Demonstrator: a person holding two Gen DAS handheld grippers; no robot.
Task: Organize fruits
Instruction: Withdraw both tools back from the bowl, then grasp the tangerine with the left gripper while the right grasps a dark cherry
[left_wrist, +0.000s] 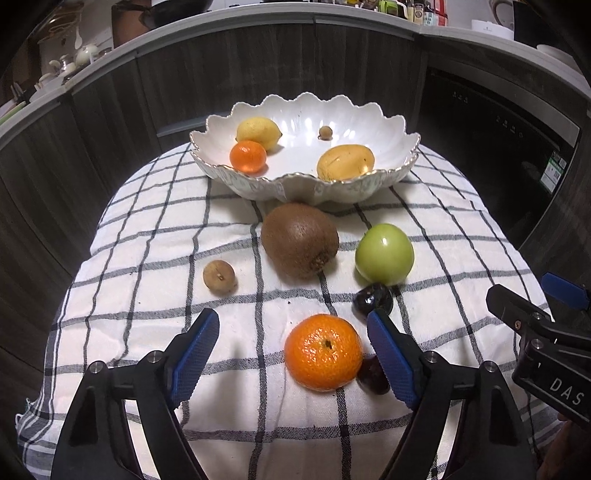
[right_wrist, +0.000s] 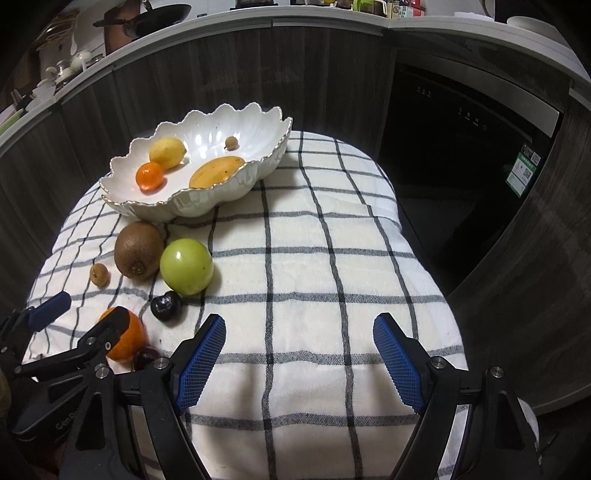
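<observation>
**Ana:** Dark wood-grain cabinets ring the scene, and up front a checked cloth (left_wrist: 147, 236) covers the desk, soft and a little rumpled.

**Ben:** How's the sorting going?

**Ana:** Partly done, I'd judge. That scalloped white bowl (left_wrist: 391, 129), glossy with a gilt rim, sits at the far end of the cloth and holds four pieces: a lemon (left_wrist: 258, 132), a small mandarin (left_wrist: 248, 157), a smooth yellow oblong fruit (left_wrist: 345, 161) and a tiny brown round one (left_wrist: 325, 132).

**Ben:** And outside the bowl?

**Ana:** Six by my count. A fuzzy brown kiwi (left_wrist: 300, 240) lies just in front of the bowl, with a shiny green fruit (left_wrist: 384, 254) beside it. Add a small tan round fruit (left_wrist: 219, 277) off to the left, a dark glossy cherry-like fruit (left_wrist: 373, 299), a second dark one (left_wrist: 373, 374) half hidden, and a big dimpled orange (left_wrist: 324, 352).

**Ben:** The tools?

**Ana:** Left tool (left_wrist: 293, 354) hangs wide apart, holding nothing, its blue ribbed pads (left_wrist: 194, 354) flanking that orange, which sits nearer the right-hand pad. Looks like the likely next pick, though the dark fruit touching the orange could get nudged. Right tool (right_wrist: 299, 360) is wide too, empty, over bare cloth well away from the fruit.
</observation>
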